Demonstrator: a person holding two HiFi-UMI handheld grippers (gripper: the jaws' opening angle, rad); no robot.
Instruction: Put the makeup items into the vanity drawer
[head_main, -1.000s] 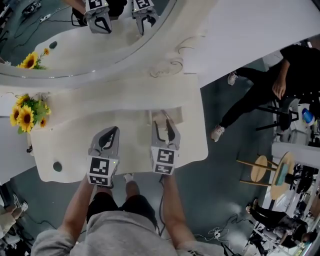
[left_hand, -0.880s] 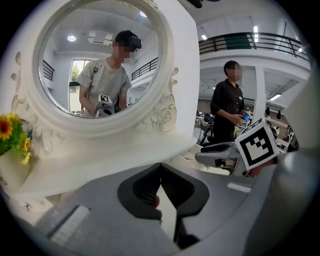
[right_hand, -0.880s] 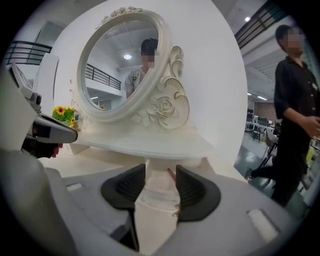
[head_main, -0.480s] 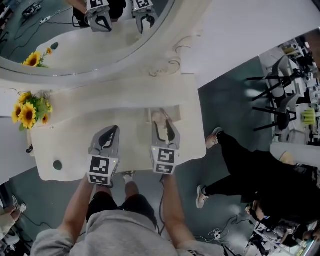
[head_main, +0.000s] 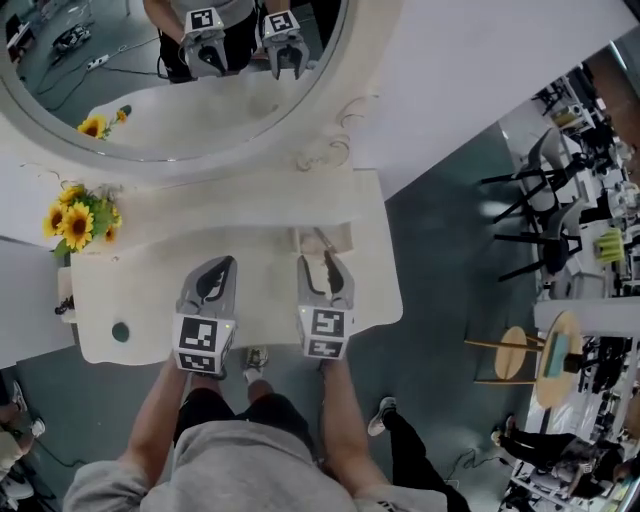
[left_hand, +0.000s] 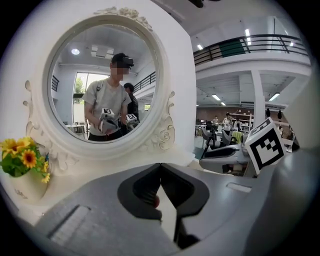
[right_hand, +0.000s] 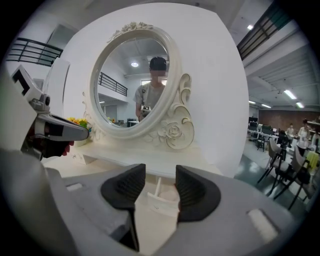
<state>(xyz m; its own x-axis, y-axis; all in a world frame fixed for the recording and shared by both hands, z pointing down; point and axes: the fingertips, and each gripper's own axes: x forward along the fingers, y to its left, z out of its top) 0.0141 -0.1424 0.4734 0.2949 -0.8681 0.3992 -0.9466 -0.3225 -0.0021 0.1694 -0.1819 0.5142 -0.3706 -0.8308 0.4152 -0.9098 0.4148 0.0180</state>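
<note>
Drawer (right_hand: 163, 205), small and white, is sitting open on the vanity top (head_main: 130, 290), at twelve o'clock of the right gripper (head_main: 326, 262), whose jaws are gaping apart. At its nine o'clock, the left gripper (head_main: 222, 268) is pinching a small red item (left_hand: 156, 201). Both are carrying black-and-white square markers (head_main: 198, 333).
</note>
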